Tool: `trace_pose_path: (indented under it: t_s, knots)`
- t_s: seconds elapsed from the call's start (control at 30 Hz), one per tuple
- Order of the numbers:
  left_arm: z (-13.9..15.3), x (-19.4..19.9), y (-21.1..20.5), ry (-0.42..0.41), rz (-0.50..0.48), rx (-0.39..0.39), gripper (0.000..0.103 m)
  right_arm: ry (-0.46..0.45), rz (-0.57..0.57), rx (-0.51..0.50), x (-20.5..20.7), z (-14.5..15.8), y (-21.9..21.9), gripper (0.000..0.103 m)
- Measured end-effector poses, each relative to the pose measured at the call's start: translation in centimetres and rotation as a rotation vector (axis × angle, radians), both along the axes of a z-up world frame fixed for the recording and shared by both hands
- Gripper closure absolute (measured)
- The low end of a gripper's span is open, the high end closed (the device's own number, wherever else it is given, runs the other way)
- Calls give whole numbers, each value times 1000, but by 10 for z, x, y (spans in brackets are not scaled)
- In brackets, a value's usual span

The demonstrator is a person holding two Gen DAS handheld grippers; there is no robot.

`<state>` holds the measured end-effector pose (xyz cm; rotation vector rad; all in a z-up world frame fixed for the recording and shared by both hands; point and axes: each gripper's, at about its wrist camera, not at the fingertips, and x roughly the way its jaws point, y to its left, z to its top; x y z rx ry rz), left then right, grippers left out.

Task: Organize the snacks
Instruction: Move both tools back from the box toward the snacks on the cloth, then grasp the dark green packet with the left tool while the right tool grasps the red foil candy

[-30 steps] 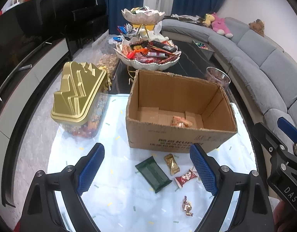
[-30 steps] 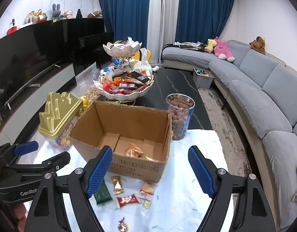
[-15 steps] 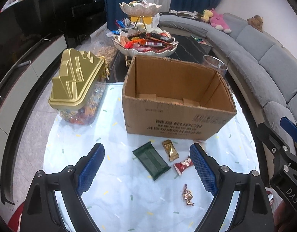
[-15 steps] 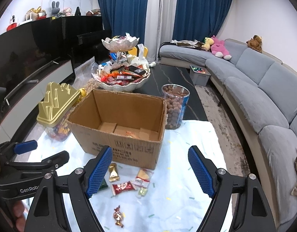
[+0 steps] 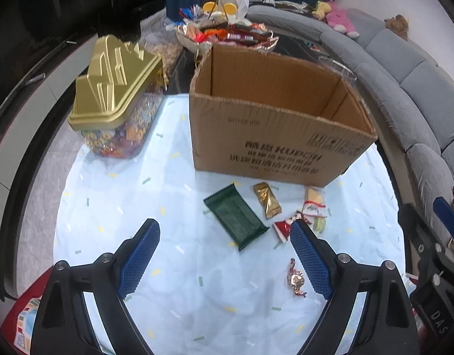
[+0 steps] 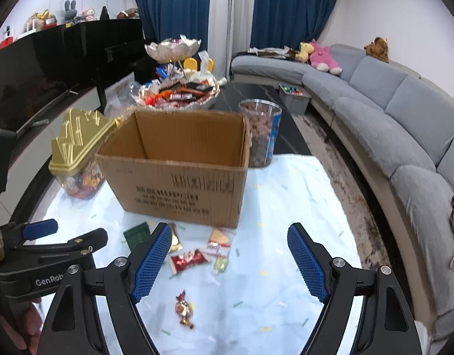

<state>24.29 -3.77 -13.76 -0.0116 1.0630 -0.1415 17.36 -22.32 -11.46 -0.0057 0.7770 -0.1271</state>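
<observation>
Your left gripper (image 5: pixel 224 254) and right gripper (image 6: pixel 228 259) are wide apart, both empty — snacks (image 5: pixel 267 199) lie before the cardboard box (image 5: pixel 274 139).

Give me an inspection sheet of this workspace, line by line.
Surface: pale blue cloth with confetti flecks.
Job's things: open cardboard box; before it a green bar, gold packet, red packet, yellow packet, twisted candy.
Clutter: gold-lidded jar, clear tub of brown snacks, tiered snack bowls.
Grippers: left gripper open, empty; right gripper open, empty.
Cables: nothing seen.
Surroundings: grey sofa, blue curtains.
</observation>
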Motion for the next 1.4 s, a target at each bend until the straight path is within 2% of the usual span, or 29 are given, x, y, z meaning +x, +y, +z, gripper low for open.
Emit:
trace_pose_path:
  t_s: [0.27, 0.6, 0.87, 1.0, 1.23, 1.4]
  knots:
    - [-19, 0, -3, 58, -13, 17, 13, 87, -1, 8, -6, -26, 5, 22]
    - [-44, 14, -10, 162, -13, 43, 15, 241, -1, 75, 1, -58, 7, 22]
    - [-66, 31, -9, 249, -11, 29, 19, 417, 18, 146, 13, -91, 13, 22]
    - [-75, 41, -11, 263, -3, 28, 20, 454, 29, 145, 18, -101, 19, 22]
    - [-97, 55, -13, 315, 20, 10, 28, 525, 22, 160, 27, -122, 22, 24]
    - [-104, 65, -17, 327, 33, -2, 28, 562, 19, 175, 30, -132, 24, 25]
